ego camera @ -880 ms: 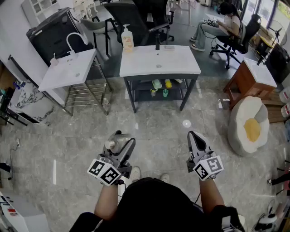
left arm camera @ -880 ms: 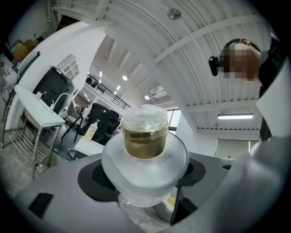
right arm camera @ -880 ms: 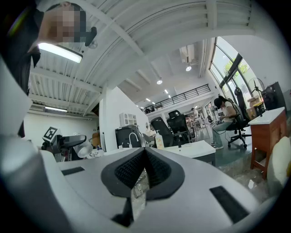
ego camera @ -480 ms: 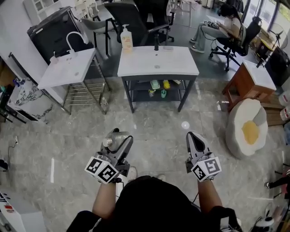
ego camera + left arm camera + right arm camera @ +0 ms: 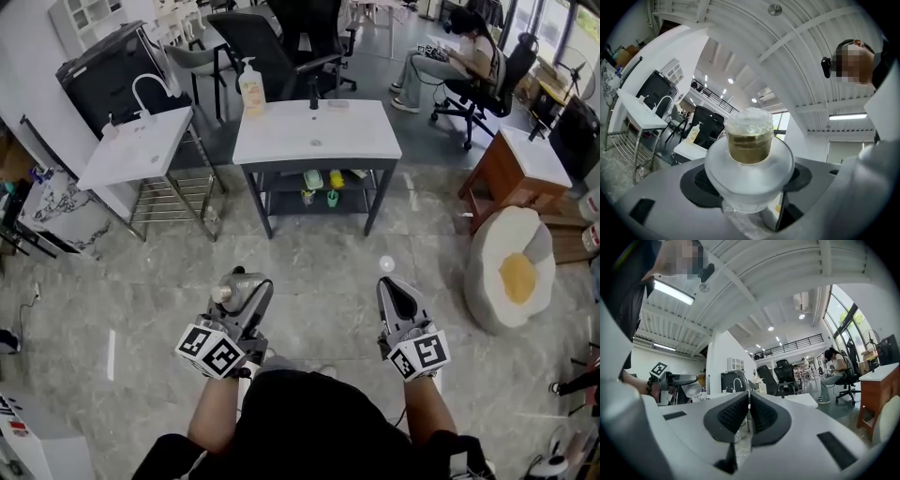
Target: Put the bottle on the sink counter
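Grey marbled floor tiles (image 5: 141, 281) throughout, with black office chairs (image 5: 267, 47) at the back. At right, a wooden cabinet (image 5: 516, 173) beside a fried-egg cushion (image 5: 511, 272). Overhead, white ribbed ceiling (image 5: 778, 282), strip light (image 5: 672, 292), tall windows (image 5: 843, 317).

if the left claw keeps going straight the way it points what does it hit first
Probably the front edge of the sink counter. The left claw, gripping the bottle, points level toward it over bare floor; nothing shows between, though depth is unclear.

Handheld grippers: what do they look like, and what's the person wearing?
Both the left gripper and right gripper are grey, tapering two-jaw tools with black ribbed pads. Each carries a white cube printed with black square markers. The person wears a black top.
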Tool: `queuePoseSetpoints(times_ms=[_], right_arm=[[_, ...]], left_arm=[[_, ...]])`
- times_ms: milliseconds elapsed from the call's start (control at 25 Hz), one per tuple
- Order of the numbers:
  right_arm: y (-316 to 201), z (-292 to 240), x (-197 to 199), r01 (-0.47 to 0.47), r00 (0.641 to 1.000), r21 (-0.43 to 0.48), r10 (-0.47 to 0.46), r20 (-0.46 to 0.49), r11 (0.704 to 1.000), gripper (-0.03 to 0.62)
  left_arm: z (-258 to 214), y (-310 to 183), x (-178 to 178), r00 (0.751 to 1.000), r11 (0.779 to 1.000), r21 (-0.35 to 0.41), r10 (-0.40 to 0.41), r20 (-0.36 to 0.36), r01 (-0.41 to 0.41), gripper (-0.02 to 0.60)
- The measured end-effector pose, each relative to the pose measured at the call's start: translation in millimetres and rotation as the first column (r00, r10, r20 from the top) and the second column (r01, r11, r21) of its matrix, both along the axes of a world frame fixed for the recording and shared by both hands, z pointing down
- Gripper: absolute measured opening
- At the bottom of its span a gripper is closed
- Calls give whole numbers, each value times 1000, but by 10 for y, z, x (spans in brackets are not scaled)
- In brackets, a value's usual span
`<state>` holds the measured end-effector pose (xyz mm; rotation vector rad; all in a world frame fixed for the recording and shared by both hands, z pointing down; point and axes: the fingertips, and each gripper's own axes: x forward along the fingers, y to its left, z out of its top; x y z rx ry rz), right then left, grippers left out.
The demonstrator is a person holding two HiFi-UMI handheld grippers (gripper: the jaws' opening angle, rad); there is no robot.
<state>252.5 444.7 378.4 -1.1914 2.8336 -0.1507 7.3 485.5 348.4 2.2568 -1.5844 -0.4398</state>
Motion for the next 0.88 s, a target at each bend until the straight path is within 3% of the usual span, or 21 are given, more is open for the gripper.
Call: queuePoseSetpoints(times_ms=[280, 440, 880], right_arm=[[-290, 179, -13, -16, 999, -47, 17, 30, 999, 32], [-619, 205, -114, -39, 997, -96, 45, 63, 995, 32], [-1772, 1, -1025, -27, 1000, -68, 28, 8, 997, 32]], left_arm=[[39, -241, -35, 997, 1000, -7, 19, 71, -18, 350], [74, -557, -150, 997, 999, 12, 35, 62, -36, 350], [34, -1745, -892, 994, 996, 41, 78, 76, -82, 350]])
